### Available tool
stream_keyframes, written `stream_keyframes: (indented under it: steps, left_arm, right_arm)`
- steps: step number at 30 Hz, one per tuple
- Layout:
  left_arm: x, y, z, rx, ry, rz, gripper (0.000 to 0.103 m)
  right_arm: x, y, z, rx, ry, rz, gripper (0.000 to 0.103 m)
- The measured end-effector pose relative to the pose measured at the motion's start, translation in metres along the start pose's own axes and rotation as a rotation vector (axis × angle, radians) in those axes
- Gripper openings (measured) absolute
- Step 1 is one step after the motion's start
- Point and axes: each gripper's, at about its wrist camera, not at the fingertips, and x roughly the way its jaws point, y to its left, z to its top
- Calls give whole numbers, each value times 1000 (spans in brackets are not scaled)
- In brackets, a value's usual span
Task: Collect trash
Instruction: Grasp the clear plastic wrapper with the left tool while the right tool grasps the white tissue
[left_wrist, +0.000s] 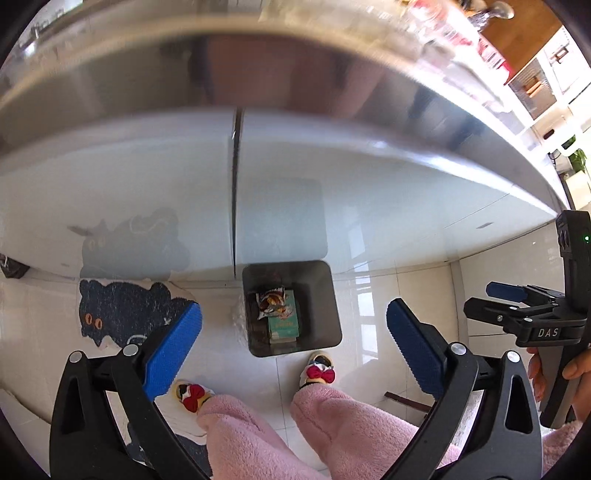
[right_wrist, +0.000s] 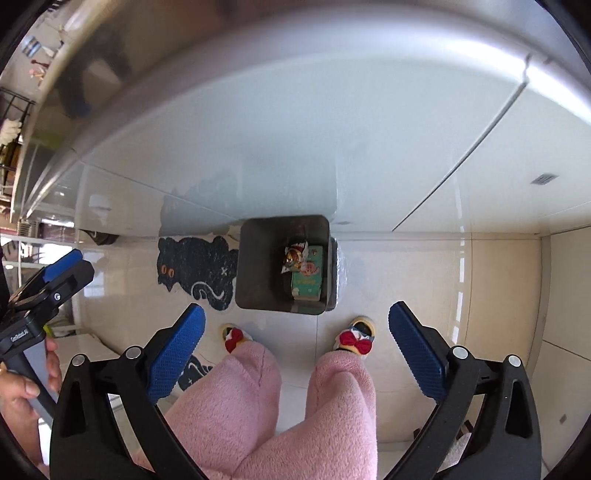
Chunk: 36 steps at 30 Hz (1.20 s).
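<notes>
A dark square trash bin (left_wrist: 325, 295) stands on the tiled floor against the white cabinet front. Inside it lie a green carton (left_wrist: 284, 321) and a crumpled snack wrapper (left_wrist: 271, 304). The bin (right_wrist: 255, 266), the carton (right_wrist: 308, 277) and the wrapper (right_wrist: 293, 254) show in the right wrist view too. My left gripper (left_wrist: 293, 347) is open and empty, high above the bin. My right gripper (right_wrist: 297, 349) is open and empty, also above the bin. The right gripper shows at the right edge of the left wrist view (left_wrist: 517, 306). The left gripper shows at the left edge of the right wrist view (right_wrist: 59, 273).
A black cat-shaped mat (left_wrist: 122, 314) lies on the floor left of the bin. The person's pink-trousered legs (right_wrist: 258, 406) and slippers with red bows (right_wrist: 354, 341) stand just before the bin. The steel counter edge (left_wrist: 258, 74) runs overhead.
</notes>
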Motion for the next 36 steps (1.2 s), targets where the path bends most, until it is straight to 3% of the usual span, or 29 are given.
stream_keyframes:
  steps: [6,13,18,24,29,33,36]
  left_arm:
    - [-70,-25,36,58,-146,-27,95]
    - [-127,-49,86,109,-255,-46,95]
    - [-138,-59,119,169,-288,14,95]
    - [-140,-61,163,171,-309,1,95]
    - [-119,-61,191,159,-292,-8,95]
    - [-98,-55,207,134,-266,-4,93]
    - [-79,-50,218,115,-232,-7,87]
  right_arm:
    - [-100,-15,16,12,-214,-30,100]
    - [-170,-28,56,49,-382,-29,100]
    - [-181,-32,90,73,-412,-13,100]
    - [-191,-29,131,55,-460,-46,100]
    - [-187,-35,167,45,-481,-80,98]
    - [-174,-35,183,10,-452,-97,92]
    - [-156,-33,190,-19,-417,-116,78]
